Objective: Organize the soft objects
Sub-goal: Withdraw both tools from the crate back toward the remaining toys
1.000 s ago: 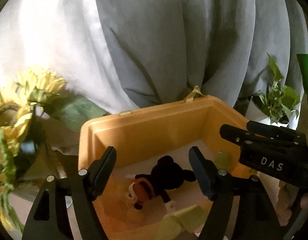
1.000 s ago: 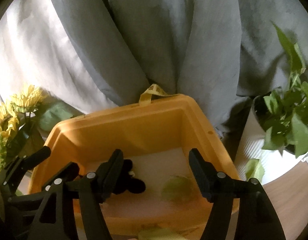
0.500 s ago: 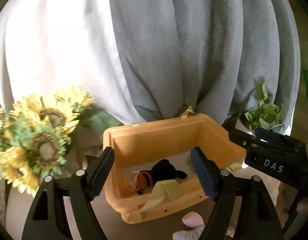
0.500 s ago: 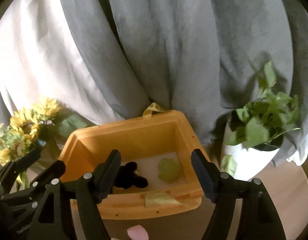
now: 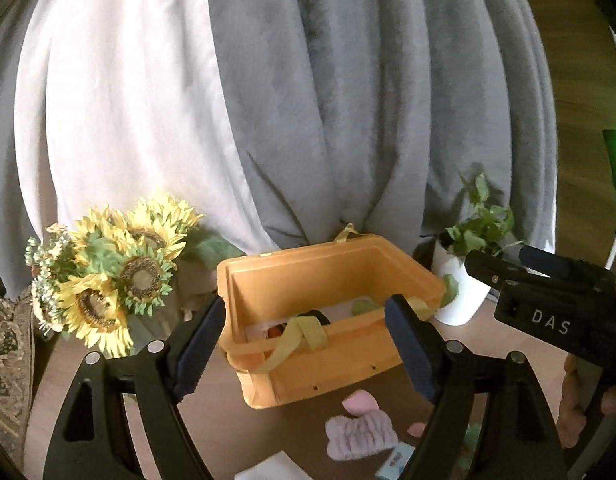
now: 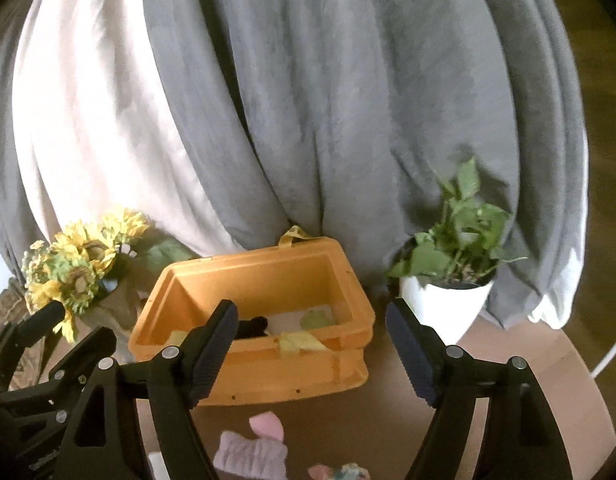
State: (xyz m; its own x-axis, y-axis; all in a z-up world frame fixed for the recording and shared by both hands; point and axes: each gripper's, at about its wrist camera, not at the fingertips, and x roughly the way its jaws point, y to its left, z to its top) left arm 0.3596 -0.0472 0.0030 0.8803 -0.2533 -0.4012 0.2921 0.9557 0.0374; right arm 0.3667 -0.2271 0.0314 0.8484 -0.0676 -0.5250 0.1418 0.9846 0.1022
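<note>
Backing brown table [image 6: 487,364], grey curtains [image 6: 347,100] hang

**Black grippers, silver screws, white lettering**

Both grippers are built of matte black plastic with triangular cut-outs. Dark ribbed pads are fitted to the jaws. Silver screws are seen at the pivots. "DAS" is printed in white on the right gripper [image 5: 547,312].
</note>
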